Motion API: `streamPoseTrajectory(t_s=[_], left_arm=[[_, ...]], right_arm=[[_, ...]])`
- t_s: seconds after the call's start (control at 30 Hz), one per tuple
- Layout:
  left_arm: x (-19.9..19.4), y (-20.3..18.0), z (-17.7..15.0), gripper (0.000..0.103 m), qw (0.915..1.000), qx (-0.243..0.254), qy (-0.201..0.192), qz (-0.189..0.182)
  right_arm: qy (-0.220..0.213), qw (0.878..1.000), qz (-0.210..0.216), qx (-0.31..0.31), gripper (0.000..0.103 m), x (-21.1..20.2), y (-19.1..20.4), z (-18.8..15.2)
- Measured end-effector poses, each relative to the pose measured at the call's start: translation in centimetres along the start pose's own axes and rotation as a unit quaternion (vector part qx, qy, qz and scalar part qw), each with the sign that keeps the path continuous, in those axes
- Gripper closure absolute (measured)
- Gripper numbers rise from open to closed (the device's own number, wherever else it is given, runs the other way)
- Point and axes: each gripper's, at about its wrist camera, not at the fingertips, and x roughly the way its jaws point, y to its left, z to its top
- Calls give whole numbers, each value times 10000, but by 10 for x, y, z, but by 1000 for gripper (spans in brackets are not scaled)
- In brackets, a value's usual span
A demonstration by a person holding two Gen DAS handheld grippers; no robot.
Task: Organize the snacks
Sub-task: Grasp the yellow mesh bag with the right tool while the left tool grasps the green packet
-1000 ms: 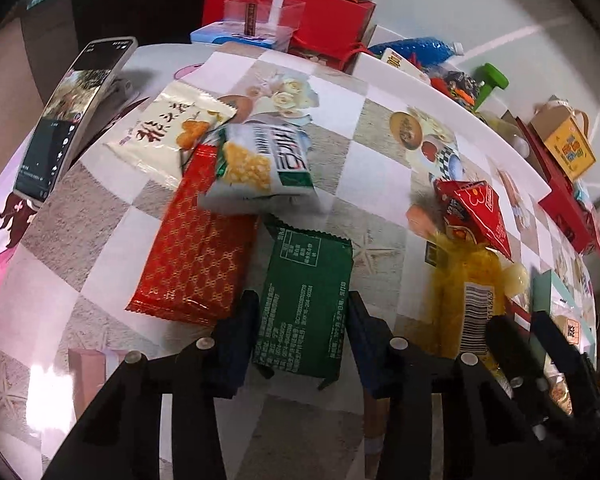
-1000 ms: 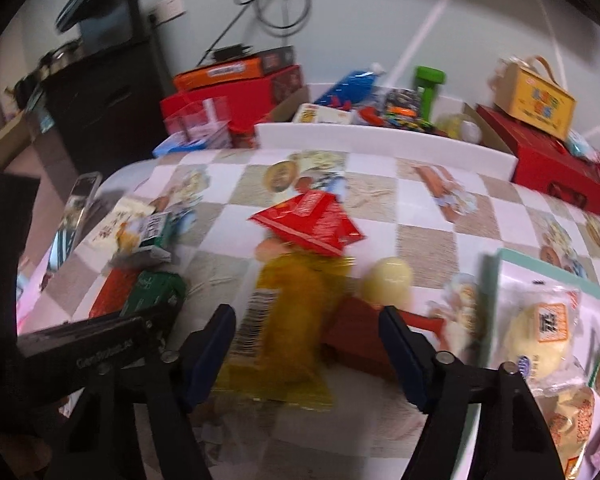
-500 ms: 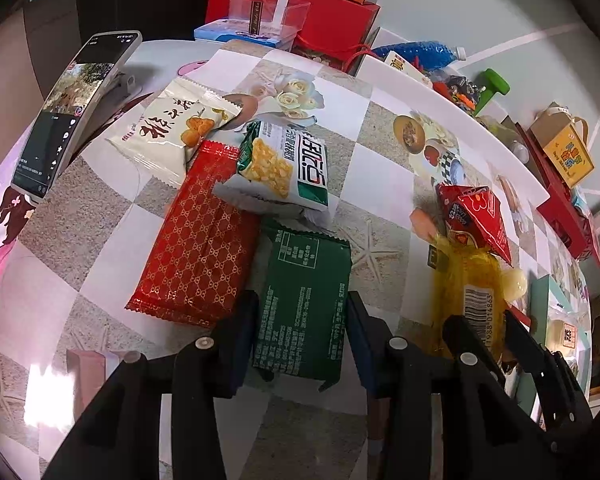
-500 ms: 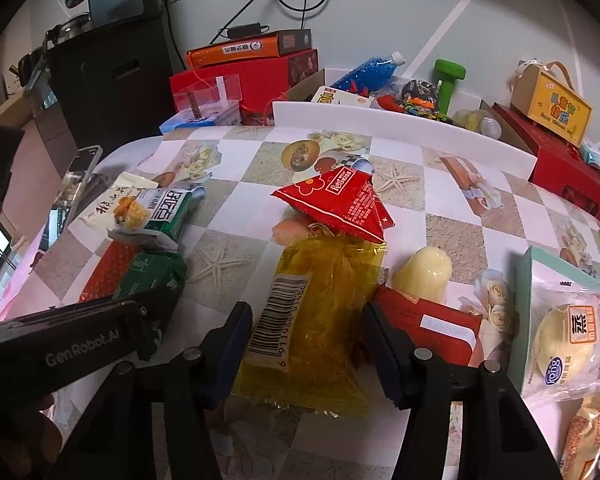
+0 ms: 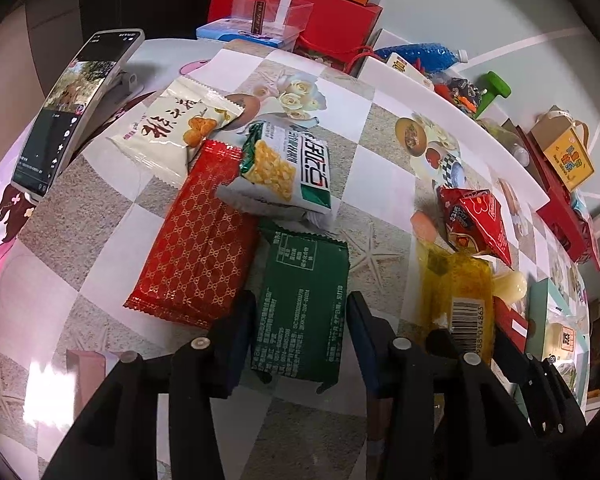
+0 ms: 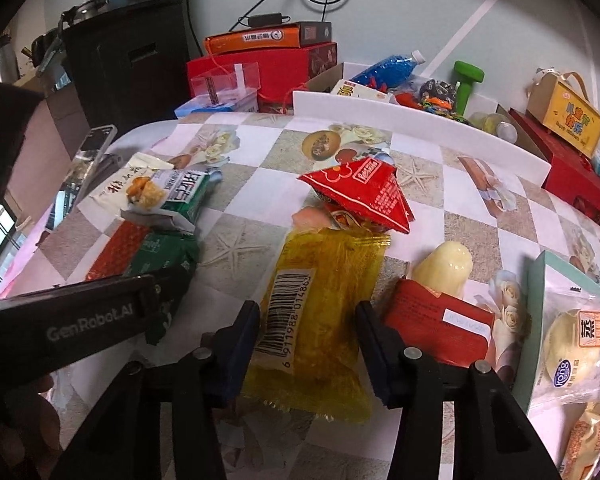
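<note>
Green snack packet (image 5: 300, 304) flat on the checked desk (image 5: 380, 184), printed back up, lying lengthwise between the fingers of the left claw (image 5: 300, 332). Jaws just opened a little and now parted, pads standing just beside the packet's long edges, not squeezing it.

Touching the green packet's left edge: a red patterned packet (image 5: 200, 248). Across the green packet's far end and overlapping that red one: a white-and-green corn snack packet (image 5: 288, 168). Farther off on the same side: a cream packet (image 5: 168, 128), then a propped phone (image 5: 68, 120) near the desk edge.

To the green packet's right, apart from it: a yellow packet (image 6: 324, 292), barcode up, between the fingers of the right claw (image 6: 306, 332). Jaws just narrowed, pads right at its two long edges; cannot tell whether pressing. Beyond the yellow packet's far end: a red triangular packet (image 6: 360, 192). Farther right of the green packet: a pale yellow jelly (image 6: 444, 264) against a flat red packet (image 6: 436, 320).
</note>
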Motion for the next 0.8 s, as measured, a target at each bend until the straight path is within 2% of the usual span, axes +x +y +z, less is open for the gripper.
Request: streamPoseTrajectory(t_s=[0.1,0.5,0.57,0.63,0.7,0.8], left_arm=[[2,-4,0,47,10000,77,-5,37],[4,-13,-2,47,9991,282,-81,302],[4,-13,-2,50,9990,274,-95,336],[3,-11,-1,62,9989,246,-110,395],[1,-8,-1,62,9994,182,-114,283],[-3,-5,-1,62,9997,70,-140,173]], right_arm=[[2,10000,7,83,50,3,-3,-1],[-3,9998,12,187,49,8,-6,-4],[-4,9998,15,188,49,8,-6,-3],[-18,9998,20,193,52,6,-6,-3],[-75,9998,24,181,57,3,-6,-2],[-167,9996,7,211,59,-3,-7,0]])
